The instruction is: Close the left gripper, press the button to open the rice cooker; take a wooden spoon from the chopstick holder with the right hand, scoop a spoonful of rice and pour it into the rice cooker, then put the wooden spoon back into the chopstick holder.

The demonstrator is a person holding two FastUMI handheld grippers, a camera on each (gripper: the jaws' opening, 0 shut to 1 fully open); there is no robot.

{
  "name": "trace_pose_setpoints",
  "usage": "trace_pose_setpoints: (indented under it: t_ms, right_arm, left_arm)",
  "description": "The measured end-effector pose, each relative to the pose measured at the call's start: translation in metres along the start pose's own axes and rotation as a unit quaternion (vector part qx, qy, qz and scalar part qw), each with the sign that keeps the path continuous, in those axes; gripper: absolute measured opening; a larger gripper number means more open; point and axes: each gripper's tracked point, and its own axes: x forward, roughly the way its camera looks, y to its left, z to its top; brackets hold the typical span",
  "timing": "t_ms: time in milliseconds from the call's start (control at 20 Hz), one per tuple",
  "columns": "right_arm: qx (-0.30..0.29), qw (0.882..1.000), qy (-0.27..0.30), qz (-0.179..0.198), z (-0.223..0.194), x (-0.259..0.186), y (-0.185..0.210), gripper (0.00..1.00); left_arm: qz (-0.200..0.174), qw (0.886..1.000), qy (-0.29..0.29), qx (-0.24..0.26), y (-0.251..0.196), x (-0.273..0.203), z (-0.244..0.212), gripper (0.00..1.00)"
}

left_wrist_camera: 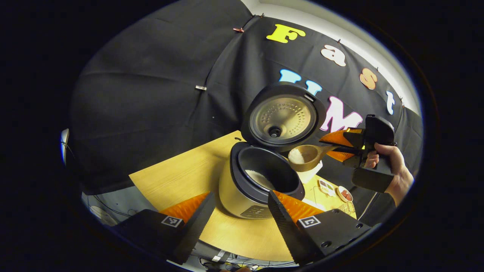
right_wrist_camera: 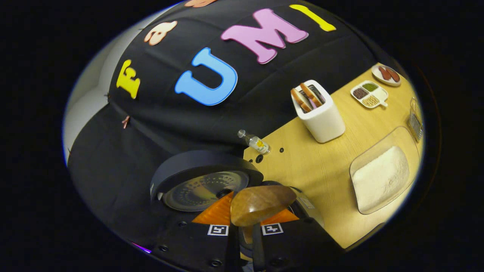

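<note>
While the right gripper (left_wrist_camera: 342,145) clamps the wooden spoon (left_wrist_camera: 304,155), rice-filled beside the open rice cooker (left_wrist_camera: 261,181), pouring is in hand.
Next: carry it left over the pot and tip; left gripper (left_wrist_camera: 240,211) hangs open near.

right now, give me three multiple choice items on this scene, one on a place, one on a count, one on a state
1. Where is the wooden spoon's bowl?
A. beside the open rice cooker, near its rim
B. in the chopstick holder
C. flat on the table

2. How many toast slices stand in the toaster?
A. none
B. two
C. five

3. How is the rice cooker's lid?
A. shut
B. lifted off
C. hinged up

Answers:
1 A, the right gripper holds it there with rice in it.
2 B, two brown slices stick up.
3 C, its inner side faces out.
</note>
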Motion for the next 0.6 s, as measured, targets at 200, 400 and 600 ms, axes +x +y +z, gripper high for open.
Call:
trace_pose_setpoints:
  t_ms: [200, 400, 600]
  right_arm:
    - [-0.126, 0.992, 0.005, 0.022, -0.024, 0.018, 0.018, 0.17]
    - [-0.214, 0.976, 0.012, 0.044, -0.045, 0.032, 0.026, 0.17]
    - [-0.313, 0.948, 0.017, 0.064, -0.062, 0.04, 0.03, 0.17]
  left_arm:
    - [0.01, 1.0, -0.004, -0.013, 0.009, 0.001, 0.003, 0.95]
    - [0.02, 1.0, -0.002, -0.016, 0.017, 0.003, 0.001, 0.96]
    - [0.024, 1.0, 0.0, -0.013, 0.022, 0.005, 0.001, 0.92]
